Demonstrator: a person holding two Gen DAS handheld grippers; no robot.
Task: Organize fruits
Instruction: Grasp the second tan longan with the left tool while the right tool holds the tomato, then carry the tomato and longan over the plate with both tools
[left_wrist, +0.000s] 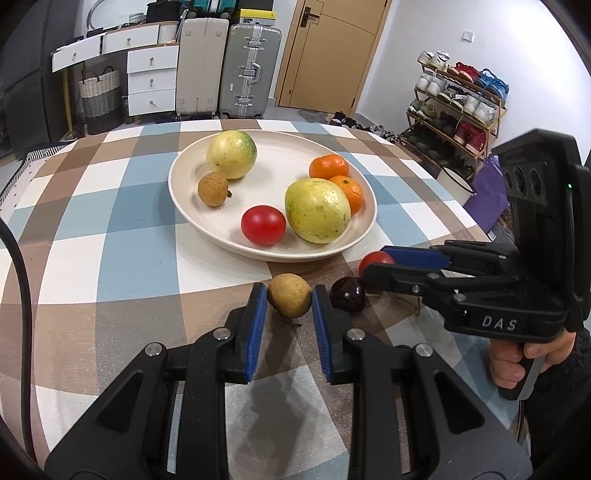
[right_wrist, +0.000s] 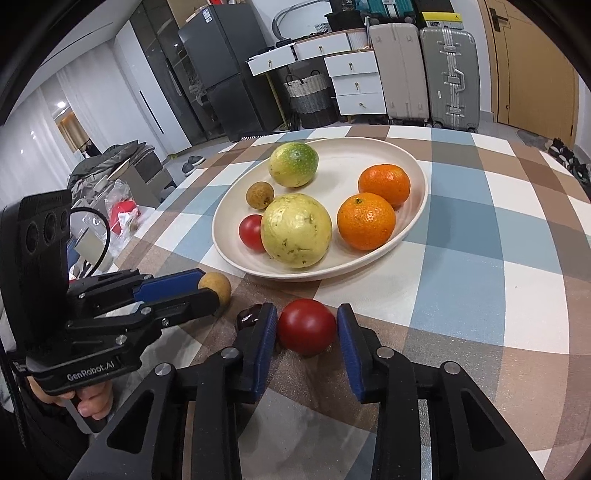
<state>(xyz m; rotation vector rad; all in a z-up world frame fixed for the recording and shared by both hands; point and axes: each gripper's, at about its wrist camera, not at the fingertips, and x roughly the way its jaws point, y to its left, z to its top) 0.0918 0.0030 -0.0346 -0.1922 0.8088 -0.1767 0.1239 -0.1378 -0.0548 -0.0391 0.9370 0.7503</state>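
Bracketing: left gripper (left_wrist: 289, 301) open, jaws flanking longan (left_wrist: 289, 300) on tablecloth (left_wrist: 110, 258), lower centre.
Right gripper (right_wrist: 306, 328): open around tomato (right_wrist: 306, 325), not yet clamped.
Plate (left_wrist: 184, 206): directly beyond both, mid-frame.
Cherry (left_wrist: 347, 294): loose between grippers.

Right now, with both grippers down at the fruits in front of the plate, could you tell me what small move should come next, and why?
Probably close both. The left gripper straddles the longan and the right gripper straddles the tomato, both fruits on the tablecloth, pads apparently not yet pressing.
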